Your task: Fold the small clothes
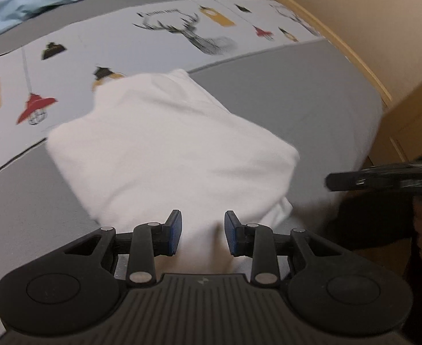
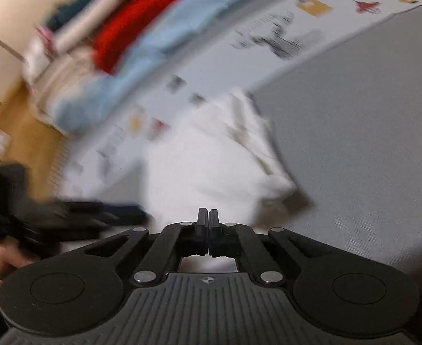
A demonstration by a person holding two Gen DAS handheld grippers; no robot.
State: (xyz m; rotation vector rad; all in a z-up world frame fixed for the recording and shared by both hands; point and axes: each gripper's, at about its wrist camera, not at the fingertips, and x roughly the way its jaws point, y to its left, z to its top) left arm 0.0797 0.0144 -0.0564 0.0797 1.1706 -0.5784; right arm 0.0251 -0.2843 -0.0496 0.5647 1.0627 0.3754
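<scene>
- Left wrist view: the left gripper (image 1: 202, 231) has its jaws partly open over the near edge of the folded white cloth (image 1: 170, 149), holding nothing. The cloth lies on the bed (image 1: 311, 86), straight ahead, long axis running away up-left. The right gripper (image 1: 383, 176) comes in from the right, beside the cloth's corner.
- Right wrist view: the right gripper (image 2: 208, 220) has its jaws closed and empty, the cloth (image 2: 211, 166) just ahead. The clothes pile (image 2: 130, 37) sits well apart; nothing blocks the way.

Soft even indoor light; right view heavily motion-blurred; fisheye bending at edges.
</scene>
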